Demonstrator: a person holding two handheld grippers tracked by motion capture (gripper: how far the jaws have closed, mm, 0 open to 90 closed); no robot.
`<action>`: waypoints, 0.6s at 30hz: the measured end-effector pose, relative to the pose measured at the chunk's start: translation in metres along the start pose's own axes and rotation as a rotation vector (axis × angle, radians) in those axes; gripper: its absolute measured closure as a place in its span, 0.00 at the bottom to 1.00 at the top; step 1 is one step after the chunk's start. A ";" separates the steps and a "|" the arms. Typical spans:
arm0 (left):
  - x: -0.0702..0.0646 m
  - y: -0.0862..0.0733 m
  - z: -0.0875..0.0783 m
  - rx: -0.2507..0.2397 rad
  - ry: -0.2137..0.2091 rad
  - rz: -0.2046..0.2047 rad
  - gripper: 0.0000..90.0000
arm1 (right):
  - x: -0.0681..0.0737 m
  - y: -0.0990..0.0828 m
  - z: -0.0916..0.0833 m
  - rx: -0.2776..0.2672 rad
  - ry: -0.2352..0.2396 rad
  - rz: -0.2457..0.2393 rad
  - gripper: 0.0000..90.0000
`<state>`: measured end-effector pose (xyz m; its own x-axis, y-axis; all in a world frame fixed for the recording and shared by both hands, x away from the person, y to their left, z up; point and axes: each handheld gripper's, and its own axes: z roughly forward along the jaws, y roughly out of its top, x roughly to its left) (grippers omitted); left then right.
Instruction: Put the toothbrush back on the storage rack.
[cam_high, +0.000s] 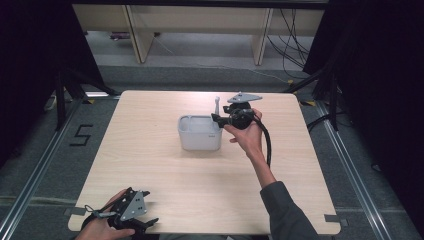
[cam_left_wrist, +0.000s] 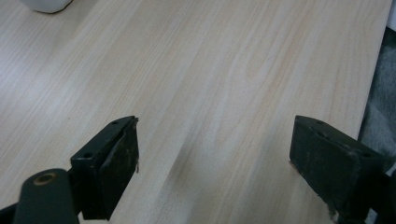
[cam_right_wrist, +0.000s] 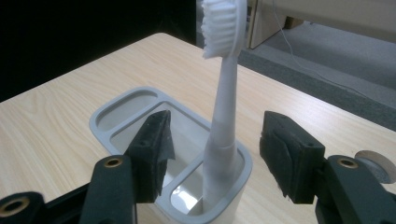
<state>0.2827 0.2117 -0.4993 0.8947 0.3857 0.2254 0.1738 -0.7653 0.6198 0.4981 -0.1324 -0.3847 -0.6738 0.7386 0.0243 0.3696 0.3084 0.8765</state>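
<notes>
A white toothbrush (cam_right_wrist: 223, 93) stands upright, bristles up, in the small end compartment of a pale grey holder (cam_right_wrist: 100, 122). The holder (cam_high: 199, 141) sits near the middle of the wooden table, and the toothbrush (cam_high: 217, 104) rises from its far right corner. My right gripper (cam_right_wrist: 217, 126) is open, with a jaw on either side of the brush handle and a gap on both sides. In the high view the right gripper (cam_high: 218, 120) hovers at the holder's right end. My left gripper (cam_high: 149, 206) rests open at the table's near left edge, and nothing is between the jaws of the left gripper (cam_left_wrist: 215, 135).
The table's right edge (cam_left_wrist: 373, 88) runs close beside the left gripper. Beyond the table's far edge, pale desk legs (cam_high: 137, 35) and loose cables (cam_high: 292, 45) stand on the grey floor. Dark curtains flank both sides.
</notes>
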 end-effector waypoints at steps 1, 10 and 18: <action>0.000 0.000 0.001 -0.007 0.005 -0.001 0.17 | -0.001 -0.001 -0.001 -0.001 0.000 -0.011 0.48; 0.000 0.000 0.001 -0.015 0.006 -0.003 0.17 | 0.002 -0.008 -0.010 -0.024 0.011 0.013 0.47; -0.001 -0.001 0.002 -0.019 0.037 0.002 0.17 | 0.009 -0.011 -0.020 -0.023 0.009 -0.022 0.42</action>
<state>0.2826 0.2111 -0.5016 0.8790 0.4036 0.2539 0.1644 -0.7563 0.6332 0.4749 -0.1411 -0.3839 -0.6874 0.7262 0.0087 0.3396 0.3108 0.8877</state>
